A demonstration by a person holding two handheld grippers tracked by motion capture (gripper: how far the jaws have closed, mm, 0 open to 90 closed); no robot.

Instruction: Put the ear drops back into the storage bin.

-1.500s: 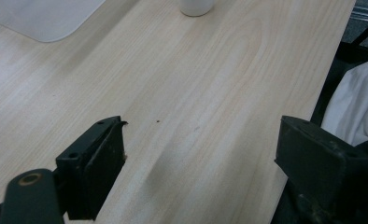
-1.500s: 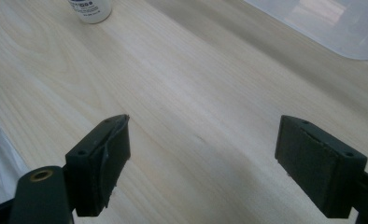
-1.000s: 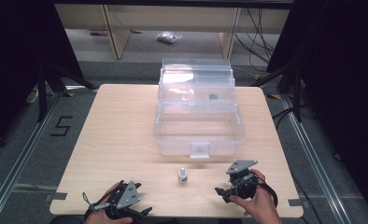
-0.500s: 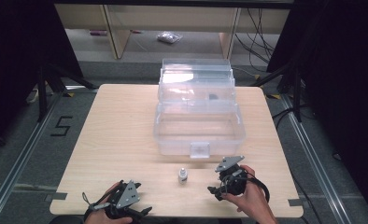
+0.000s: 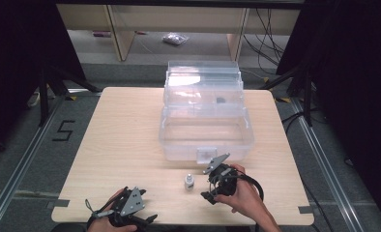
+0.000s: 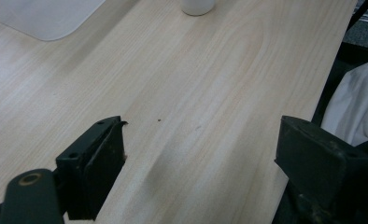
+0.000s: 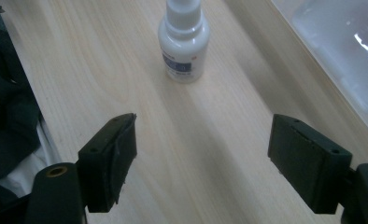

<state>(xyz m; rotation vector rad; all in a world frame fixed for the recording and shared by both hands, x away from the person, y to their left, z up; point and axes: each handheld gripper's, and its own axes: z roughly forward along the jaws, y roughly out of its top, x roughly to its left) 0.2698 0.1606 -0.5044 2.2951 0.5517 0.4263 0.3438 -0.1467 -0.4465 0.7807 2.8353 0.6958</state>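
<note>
A small white spray bottle (image 5: 190, 182) with a blue label stands upright on the wooden table (image 5: 125, 140), just in front of the clear box. My right gripper (image 5: 207, 186) lies close to the bottle's right and points at it. In the right gripper view the bottle (image 7: 183, 46) stands a short way ahead of the right gripper (image 7: 201, 135), whose jaws have just been closing slightly and are open with nothing between them. My left gripper (image 5: 142, 221) rests at the table's near edge, open and holding nothing. The bottle's base (image 6: 198, 5) shows far ahead of the left gripper (image 6: 201, 135).
A clear plastic tiered box (image 5: 205, 140) stands open at the middle of the table, its upper trays folded back, with a small dark item in one tray. Its corner (image 7: 341, 56) lies right of the bottle. Shelving and cables stand beyond the table.
My right gripper has moved left across the table towards the bottle. The left gripper and the bottle have stayed where they were.
</note>
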